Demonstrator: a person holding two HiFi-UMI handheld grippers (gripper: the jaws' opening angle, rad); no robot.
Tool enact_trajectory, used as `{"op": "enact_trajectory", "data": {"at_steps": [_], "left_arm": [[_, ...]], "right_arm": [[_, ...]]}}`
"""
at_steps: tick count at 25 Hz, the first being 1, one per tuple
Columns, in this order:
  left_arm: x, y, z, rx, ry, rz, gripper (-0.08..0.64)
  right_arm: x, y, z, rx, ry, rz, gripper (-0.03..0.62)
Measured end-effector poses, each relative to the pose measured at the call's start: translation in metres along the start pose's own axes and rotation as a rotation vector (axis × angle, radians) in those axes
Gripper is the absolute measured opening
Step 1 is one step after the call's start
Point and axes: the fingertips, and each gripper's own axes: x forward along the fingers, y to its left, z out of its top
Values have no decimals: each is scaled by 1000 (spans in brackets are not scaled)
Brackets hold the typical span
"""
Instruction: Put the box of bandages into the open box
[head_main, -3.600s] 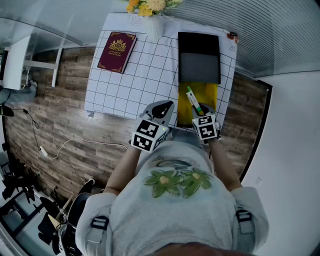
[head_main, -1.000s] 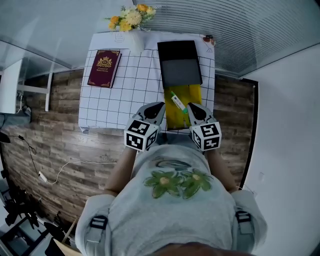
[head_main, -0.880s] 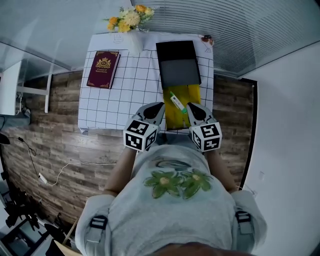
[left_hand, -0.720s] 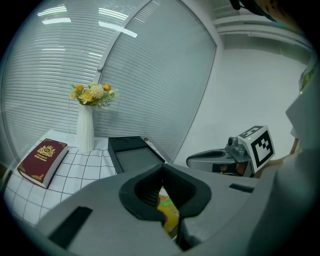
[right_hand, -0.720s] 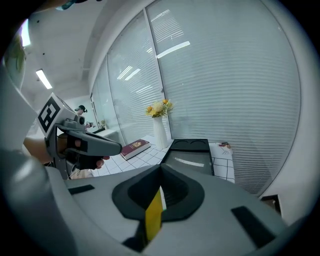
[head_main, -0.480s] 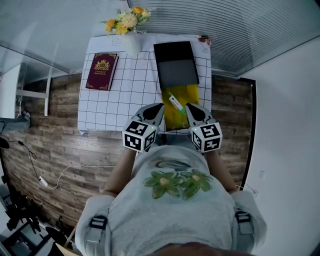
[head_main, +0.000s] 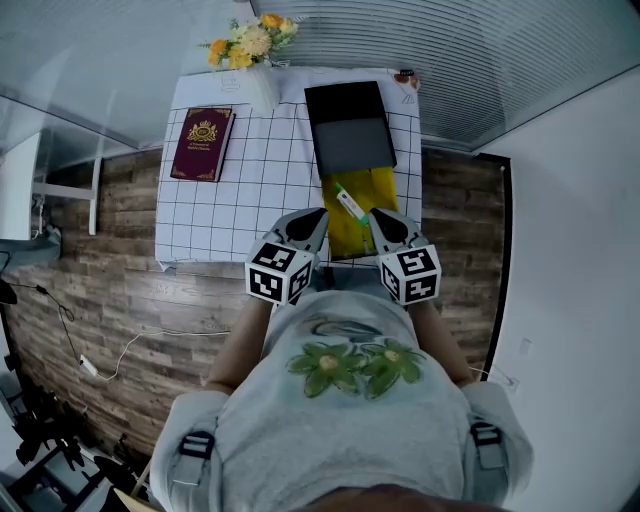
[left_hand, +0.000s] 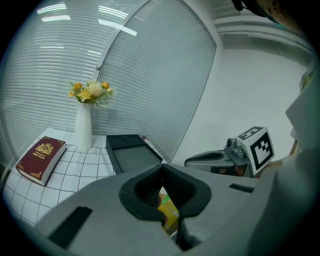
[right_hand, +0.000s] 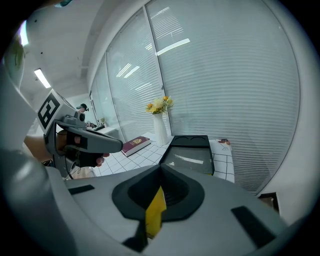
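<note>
Left tongs (head_main: 318, 214) and right tongs (head_main: 374, 214): both pressed together, empty. Just ahead, between them, bandage box (head_main: 349, 204) lies on yellow floor of open box (head_main: 388, 188). Long axis slants away-left; near end closer to right tongs.

head view: high above, steeply down on table (head_main: 230, 190) | gripper views: low, close, along own jaws, side by side | shared by all: open box (head_main: 350, 140), vase (head_main: 262, 85)
</note>
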Motion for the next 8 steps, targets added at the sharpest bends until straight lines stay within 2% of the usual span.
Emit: {"op": "enact_trajectory", "data": {"at_steps": [8], "left_arm": [[3,-4,-2,-4,5,-3,7]], "right_arm": [[-3,-4,-7,-1,13,-4,8]]}}
